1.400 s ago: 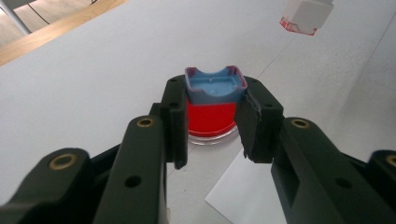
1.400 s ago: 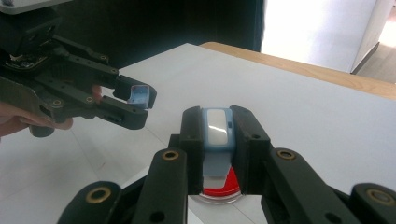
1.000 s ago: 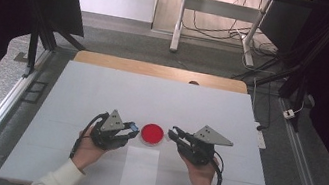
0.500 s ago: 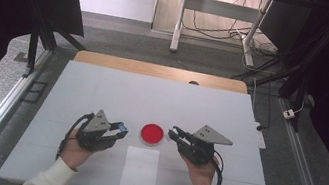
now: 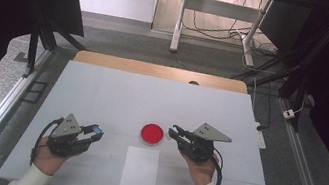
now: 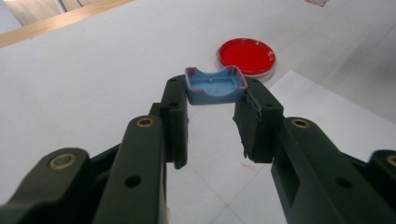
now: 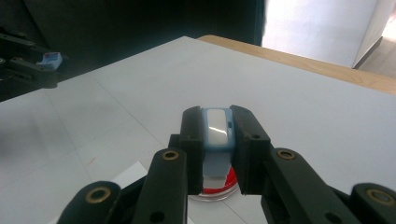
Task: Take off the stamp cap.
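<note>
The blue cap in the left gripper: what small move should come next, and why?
Probably carry the blue cap to a bare spot on the table and set it down. The left gripper holds it away from the red dish, while the right gripper grips the blue-grey piece.

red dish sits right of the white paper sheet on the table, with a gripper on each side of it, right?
Not quite. The red dish sits just beyond the far edge of the white paper sheet, not to its right, as the high view shows. The left gripper and right gripper do flank it.
</note>
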`<control>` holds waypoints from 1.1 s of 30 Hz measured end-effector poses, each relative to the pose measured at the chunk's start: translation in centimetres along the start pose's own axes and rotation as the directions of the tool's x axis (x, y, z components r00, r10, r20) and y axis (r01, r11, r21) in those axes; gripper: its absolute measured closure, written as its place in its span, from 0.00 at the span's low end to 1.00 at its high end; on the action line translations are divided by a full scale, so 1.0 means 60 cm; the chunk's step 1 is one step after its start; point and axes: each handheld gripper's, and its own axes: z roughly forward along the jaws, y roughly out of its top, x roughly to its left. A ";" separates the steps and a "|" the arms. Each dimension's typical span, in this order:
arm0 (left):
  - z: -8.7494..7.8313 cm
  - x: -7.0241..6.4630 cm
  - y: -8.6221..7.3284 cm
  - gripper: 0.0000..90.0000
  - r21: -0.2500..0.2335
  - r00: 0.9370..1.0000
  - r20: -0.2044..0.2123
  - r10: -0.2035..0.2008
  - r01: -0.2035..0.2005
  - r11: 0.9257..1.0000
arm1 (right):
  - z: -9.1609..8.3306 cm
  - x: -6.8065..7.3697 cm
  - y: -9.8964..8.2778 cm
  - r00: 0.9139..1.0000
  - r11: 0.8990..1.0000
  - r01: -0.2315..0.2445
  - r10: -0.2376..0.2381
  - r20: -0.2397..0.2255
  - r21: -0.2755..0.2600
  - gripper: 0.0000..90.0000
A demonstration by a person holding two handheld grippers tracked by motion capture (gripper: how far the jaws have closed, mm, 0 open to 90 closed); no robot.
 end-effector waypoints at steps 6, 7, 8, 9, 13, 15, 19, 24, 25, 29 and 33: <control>-0.010 0.011 -0.023 0.73 0.012 0.999 -0.018 -0.029 0.029 1.000 | -0.006 -0.002 0.003 1.000 1.000 0.009 -0.009 0.014 -0.005 0.83; -0.010 0.012 -0.026 0.73 0.013 0.999 -0.014 -0.034 0.034 0.999 | -0.008 -0.002 0.003 1.000 1.000 0.009 -0.009 0.016 -0.010 0.83; -0.010 0.013 -0.029 0.73 0.014 0.999 -0.012 -0.038 0.039 0.999 | -0.009 -0.002 0.004 1.000 1.000 0.013 -0.013 0.018 -0.011 0.83; -0.008 0.014 -0.031 0.73 0.015 0.999 -0.007 -0.043 0.044 0.999 | -0.010 -0.002 0.004 1.000 1.000 0.013 -0.013 0.020 -0.013 0.83; -0.002 0.014 -0.032 0.73 0.022 0.999 -0.002 -0.037 0.037 0.999 | -0.010 -0.005 0.005 0.999 1.000 0.019 -0.019 0.025 -0.013 0.83; 0.000 0.014 -0.033 0.73 0.023 0.999 -0.004 -0.035 0.035 0.999 | -0.009 -0.005 0.005 0.999 1.000 0.025 -0.024 0.027 -0.013 0.83; 0.003 0.017 -0.036 0.73 0.027 0.999 0.001 -0.041 0.041 0.999 | -0.007 -0.001 0.004 0.999 0.999 0.041 -0.041 0.024 -0.008 0.83; 0.003 0.018 -0.038 0.73 0.028 0.999 0.000 -0.044 0.044 0.999 | -0.007 0.003 0.005 0.999 0.999 0.050 -0.050 0.019 -0.007 0.83; 0.003 0.017 -0.037 0.73 0.028 0.999 0.000 -0.043 0.043 0.999 | -0.007 0.004 0.005 0.998 0.999 0.052 -0.052 0.020 -0.007 0.83; 0.004 0.015 -0.037 0.73 0.031 0.999 0.004 -0.037 0.037 0.999 | -0.007 0.004 0.008 0.998 0.998 0.056 -0.056 0.020 -0.013 0.83; 0.005 0.013 -0.038 0.73 0.035 0.999 0.003 -0.036 0.036 0.999 | -0.007 0.003 0.009 0.998 0.998 0.061 -0.061 0.021 -0.008 0.83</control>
